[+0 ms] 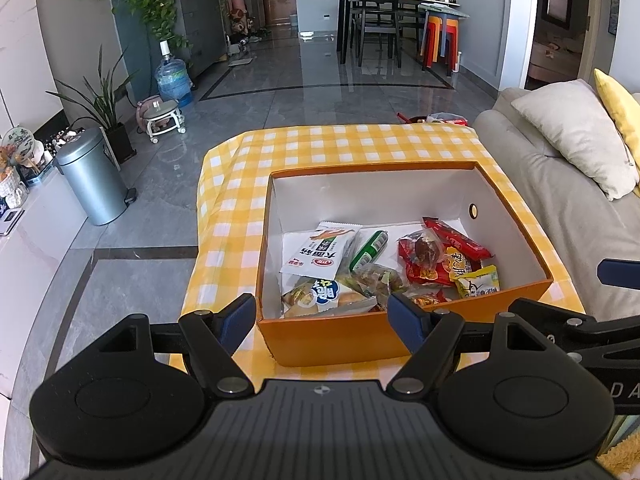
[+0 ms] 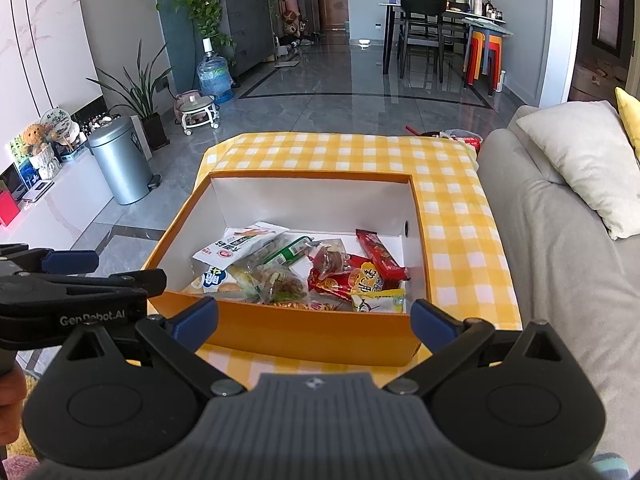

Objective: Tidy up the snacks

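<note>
**Snack box on a checked desk, both tools empty**

Left wrist view: a desk under a yellow-and-white checked cloth (image 1: 352,148) stands on a glossy grey tiled floor (image 1: 312,76), with a beige fabric sofa (image 1: 560,200) just beside it on the right. A round silver pedal bin (image 1: 94,178) stands to the left, near a potted plant and a blue water bottle; a dark dining table with chairs sits well back. An open orange cardboard box with white inner walls (image 1: 332,336) rests on the cloth. Inside it lie loose snacks: a white packet with an orange-and-green print (image 1: 316,252), a green wrapped sausage stick (image 1: 368,250), several red wrappers (image 1: 428,264) and a small yellow packet (image 1: 478,282). The left tool (image 1: 322,314) hangs over the box's near wall with its blue-padded fingers (image 1: 240,316) spread apart and nothing between them.

Right wrist view: the same checked cloth (image 2: 452,200), grey floor (image 2: 320,80), sofa (image 2: 560,240) and silver bin (image 2: 120,160) appear. The orange box (image 2: 304,332) sits nearer the cloth's left edge, and the snacks are heaped towards its near side: the white packet (image 2: 224,250), green stick (image 2: 292,250), red wrappers (image 2: 376,260) and yellow packet (image 2: 376,300). The right tool (image 2: 314,318) hovers at the box's near wall, fingers (image 2: 434,326) wide apart, gripping nothing. The left tool's black body enters from the left edge.
</note>
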Motion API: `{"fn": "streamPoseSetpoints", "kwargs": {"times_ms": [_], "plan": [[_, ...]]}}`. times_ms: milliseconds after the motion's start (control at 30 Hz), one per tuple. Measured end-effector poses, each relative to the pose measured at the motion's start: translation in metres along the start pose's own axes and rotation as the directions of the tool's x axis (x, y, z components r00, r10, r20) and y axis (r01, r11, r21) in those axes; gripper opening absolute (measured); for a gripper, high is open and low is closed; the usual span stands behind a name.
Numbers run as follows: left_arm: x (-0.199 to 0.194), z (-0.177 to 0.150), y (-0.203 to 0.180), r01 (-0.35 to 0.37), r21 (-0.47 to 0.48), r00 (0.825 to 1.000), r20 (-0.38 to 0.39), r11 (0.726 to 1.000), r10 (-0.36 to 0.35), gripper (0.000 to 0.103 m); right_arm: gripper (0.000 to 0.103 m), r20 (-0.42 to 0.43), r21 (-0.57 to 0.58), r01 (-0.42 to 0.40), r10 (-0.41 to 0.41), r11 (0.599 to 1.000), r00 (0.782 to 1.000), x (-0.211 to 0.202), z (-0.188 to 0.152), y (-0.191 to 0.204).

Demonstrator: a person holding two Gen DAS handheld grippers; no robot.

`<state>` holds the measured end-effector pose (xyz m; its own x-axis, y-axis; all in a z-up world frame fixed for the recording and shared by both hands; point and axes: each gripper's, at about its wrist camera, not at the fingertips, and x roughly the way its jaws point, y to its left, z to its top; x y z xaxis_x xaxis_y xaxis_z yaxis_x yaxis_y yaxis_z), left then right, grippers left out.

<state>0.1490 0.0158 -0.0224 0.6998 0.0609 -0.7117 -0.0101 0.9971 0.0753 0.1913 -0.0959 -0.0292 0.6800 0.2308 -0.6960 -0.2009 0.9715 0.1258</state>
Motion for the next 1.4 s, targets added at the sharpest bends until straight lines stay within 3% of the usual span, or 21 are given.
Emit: {"fn": "streamPoseSetpoints", "kwargs": {"times_ms": [1400], "plan": [[-0.0026, -0.0035, -0.0029, 0.004, 0.006, 1.0, -0.007, 1.0, -0.004, 0.088, 0.099, -0.019, 0.005, 0.005, -0.005, 1.0, 1.0, 0.0043, -0.0065, 0.0007]]}}
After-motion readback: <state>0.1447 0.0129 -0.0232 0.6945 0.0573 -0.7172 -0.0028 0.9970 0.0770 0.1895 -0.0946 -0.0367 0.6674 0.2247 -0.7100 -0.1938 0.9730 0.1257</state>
